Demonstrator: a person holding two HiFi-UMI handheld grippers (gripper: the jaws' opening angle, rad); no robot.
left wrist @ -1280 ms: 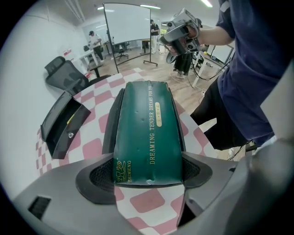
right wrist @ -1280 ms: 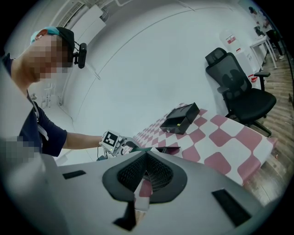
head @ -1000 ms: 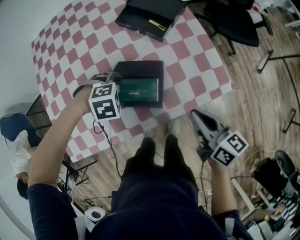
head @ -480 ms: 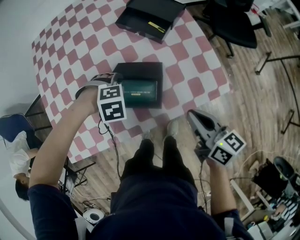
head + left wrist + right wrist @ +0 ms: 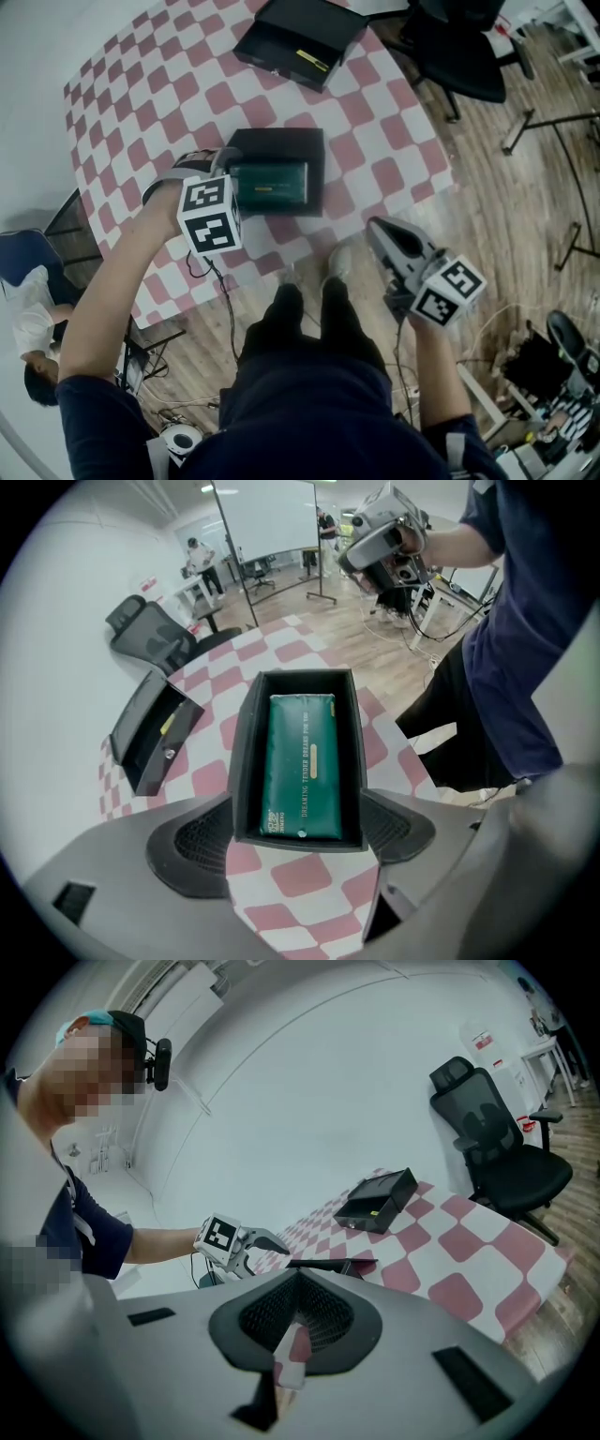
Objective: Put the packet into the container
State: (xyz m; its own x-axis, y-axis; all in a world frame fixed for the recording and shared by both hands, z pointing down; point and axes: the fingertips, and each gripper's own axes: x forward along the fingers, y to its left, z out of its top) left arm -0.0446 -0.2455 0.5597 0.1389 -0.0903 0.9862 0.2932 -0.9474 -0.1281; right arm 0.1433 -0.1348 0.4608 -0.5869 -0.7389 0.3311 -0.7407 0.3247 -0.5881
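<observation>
A green packet (image 5: 270, 185) (image 5: 302, 766) lies flat inside the black container (image 5: 281, 142) (image 5: 246, 752) on the red-and-white checked table (image 5: 141, 84). My left gripper (image 5: 223, 167) (image 5: 298, 829) is at the container's near left end, open, with its fingers (image 5: 192, 841) on either side of that end and nothing held between them. My right gripper (image 5: 377, 230) (image 5: 298, 1312) hangs off the table's front edge above the wooden floor, shut and empty. In the right gripper view, the left gripper (image 5: 251, 1241) shows beside the container (image 5: 333, 1265).
A second black box (image 5: 300, 37) (image 5: 150, 728) (image 5: 377, 1199) stands open at the table's far side. A black office chair (image 5: 459, 47) (image 5: 497, 1157) is beyond the table's right edge. My legs are close to the front edge. Another person (image 5: 28, 328) sits at the lower left.
My left gripper has drawn back slightly from the container, the packet staying inside. The right gripper has barely moved.
</observation>
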